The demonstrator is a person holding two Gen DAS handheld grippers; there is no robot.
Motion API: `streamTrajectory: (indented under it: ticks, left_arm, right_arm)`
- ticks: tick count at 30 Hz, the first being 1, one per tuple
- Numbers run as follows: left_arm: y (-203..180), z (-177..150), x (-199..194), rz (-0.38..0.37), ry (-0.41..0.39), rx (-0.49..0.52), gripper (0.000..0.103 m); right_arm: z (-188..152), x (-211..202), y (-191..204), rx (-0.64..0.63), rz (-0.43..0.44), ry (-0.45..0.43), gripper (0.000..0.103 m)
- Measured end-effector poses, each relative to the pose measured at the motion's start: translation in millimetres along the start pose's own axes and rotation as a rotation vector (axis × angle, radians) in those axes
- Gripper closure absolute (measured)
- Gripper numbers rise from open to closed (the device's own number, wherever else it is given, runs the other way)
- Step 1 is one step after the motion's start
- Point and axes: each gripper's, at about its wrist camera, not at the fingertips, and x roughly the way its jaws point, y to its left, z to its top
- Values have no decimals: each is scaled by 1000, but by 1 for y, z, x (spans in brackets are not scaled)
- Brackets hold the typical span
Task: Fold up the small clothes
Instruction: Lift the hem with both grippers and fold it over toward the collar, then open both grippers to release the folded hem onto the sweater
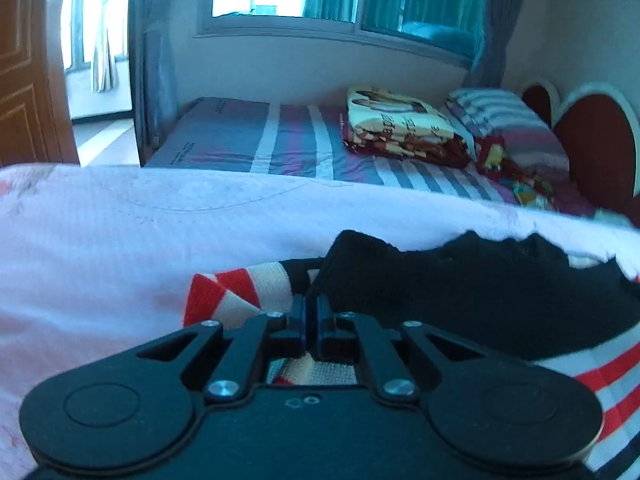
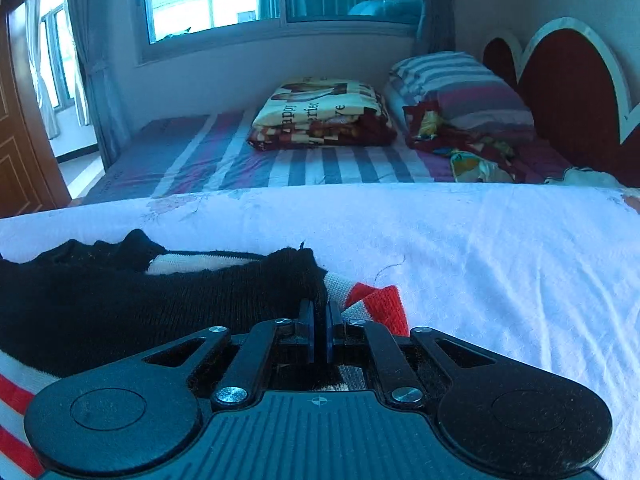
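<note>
A small black knit garment with red and white striped trim lies on a pale pink sheet. My left gripper is shut on the garment's left corner. My right gripper is shut on the garment's right corner, beside the striped trim. Both hold the black edge just above the white sheet, with the garment stretched between them.
Behind the sheet is a bed with a striped cover, a folded patterned blanket, a striped pillow and a red heart-shaped headboard. A wooden door stands at the left.
</note>
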Motion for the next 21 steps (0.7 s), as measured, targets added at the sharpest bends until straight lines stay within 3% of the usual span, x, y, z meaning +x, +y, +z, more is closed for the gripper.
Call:
streamTrajectory:
  ticks: [1, 3, 4, 6, 9, 10, 12, 16, 19, 21]
  left_arm:
    - [1, 0, -1, -4, 0, 0, 98]
    - [8, 2, -5, -10, 1, -22, 76]
    - [11, 4, -10, -8, -7, -44, 70]
    - [6, 6, -31, -4, -79, -29, 51]
    - [-26, 6, -53, -93, -120, 18, 51]
    - [-42, 5, -55, -140, -114, 41, 51]
    - [-77, -2, -55, -219, -89, 123, 51]
    - [-117, -27, -40, -190, -24, 307, 48]
    - [-85, -36, -32, -154, -24, 267, 36]
    - [-54, -35, -31, -83, -27, 223, 34]
  right_arm:
    - [1, 0, -1, 3, 2, 3, 98]
    - [5, -11, -2, 17, -5, -20, 74]
    - [6, -23, 1, 11, -9, -67, 54]
    - [8, -42, 15, -26, 64, -109, 53]
    - [7, -48, 55, -127, 195, -74, 55]
    - [4, -46, 71, -160, 237, -52, 68]
    - [-4, -38, 100, -222, 288, 3, 73]
    - [-21, -25, 113, -287, 243, 47, 73]
    - [-22, -25, 76, -261, 117, 36, 73]
    - [-22, -28, 39, -224, 38, 30, 74]
